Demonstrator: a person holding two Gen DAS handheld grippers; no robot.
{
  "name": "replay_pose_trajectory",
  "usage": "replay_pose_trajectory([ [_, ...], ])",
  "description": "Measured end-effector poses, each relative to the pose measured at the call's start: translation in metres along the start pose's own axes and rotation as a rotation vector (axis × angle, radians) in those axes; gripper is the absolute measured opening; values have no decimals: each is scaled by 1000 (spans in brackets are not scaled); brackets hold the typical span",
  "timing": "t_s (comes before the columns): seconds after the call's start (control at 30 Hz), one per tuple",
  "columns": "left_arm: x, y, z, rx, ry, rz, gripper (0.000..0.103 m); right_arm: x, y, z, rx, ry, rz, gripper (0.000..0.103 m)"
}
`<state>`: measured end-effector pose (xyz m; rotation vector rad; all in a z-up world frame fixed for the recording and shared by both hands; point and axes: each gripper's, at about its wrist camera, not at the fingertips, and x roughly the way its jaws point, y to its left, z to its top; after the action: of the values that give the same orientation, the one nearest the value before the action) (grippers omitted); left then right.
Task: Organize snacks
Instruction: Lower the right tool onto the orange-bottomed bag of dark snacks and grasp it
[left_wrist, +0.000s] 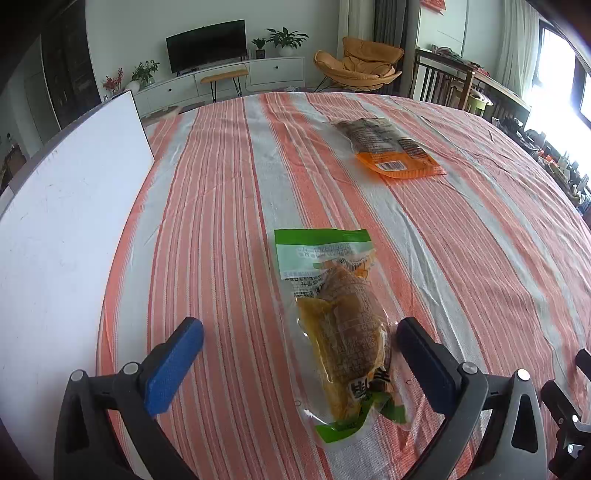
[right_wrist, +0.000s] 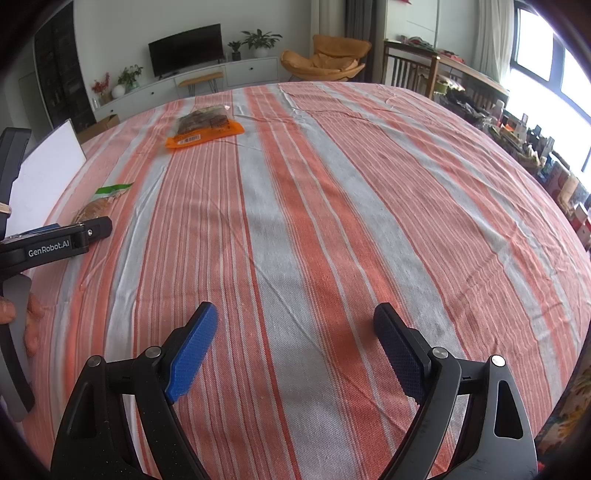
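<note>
A clear snack pack with green ends (left_wrist: 343, 332) lies on the striped tablecloth (left_wrist: 221, 221), its brown contents showing. My left gripper (left_wrist: 299, 328) stands open above the cloth. The pack lies between its blue fingers (left_wrist: 173, 365), closer to the right one; the pads do not press on it. An orange snack pack (left_wrist: 391, 147) lies farther back to the right. In the right wrist view, my right gripper (right_wrist: 295, 325) is open over bare cloth with nothing between its fingers. The orange pack (right_wrist: 203, 129) and the green-ended pack (right_wrist: 99, 205) show at the left, behind the left gripper's body (right_wrist: 55, 243).
A white board (left_wrist: 62, 221) lies along the table's left side. A hand (right_wrist: 22, 321) holds the left gripper at the left edge. Beyond the table stand a TV cabinet (left_wrist: 221, 74), an orange chair (left_wrist: 358, 62) and cluttered shelves (right_wrist: 535, 147) at the right.
</note>
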<state>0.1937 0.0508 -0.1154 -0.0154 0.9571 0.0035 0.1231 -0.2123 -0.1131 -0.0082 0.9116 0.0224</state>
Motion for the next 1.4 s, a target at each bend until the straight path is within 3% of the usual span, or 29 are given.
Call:
replay_pose_trajectory([
  [0.33,0,0,0,0,0,1,103,-2,-2,0,1,-4,28,89],
  [0.43,0,0,0,0,0,0,103,-2,-15,9,85,-17,69,87],
  [0.5,0,0,0,0,0,0,103,0,-20,32,113,-61,110,87],
  [0.57,0,0,0,0,0,1,103,12,-13,71,53,-84,157,87],
  [0.7,0,0,-1,0,0,1,103,61,17,155,-63,-21,296,87],
  [0.83,0,0,-1,0,0,1,103,110,65,214,-178,18,314,87],
  [0.93,0,0,-1,0,0,1,103,144,100,238,-235,65,289,87],
  [1.1,0,0,-1,0,0,1,103,191,132,243,-293,143,210,89],
  [1.17,0,0,0,-1,0,1,103,195,128,242,-266,130,233,92],
  [1.27,0,1,0,-1,0,1,103,192,120,241,-248,151,224,84],
  [1.3,0,1,0,-1,0,1,103,189,116,240,-236,159,221,73],
  [1.4,0,1,0,-1,0,1,103,179,101,235,-186,192,227,68],
])
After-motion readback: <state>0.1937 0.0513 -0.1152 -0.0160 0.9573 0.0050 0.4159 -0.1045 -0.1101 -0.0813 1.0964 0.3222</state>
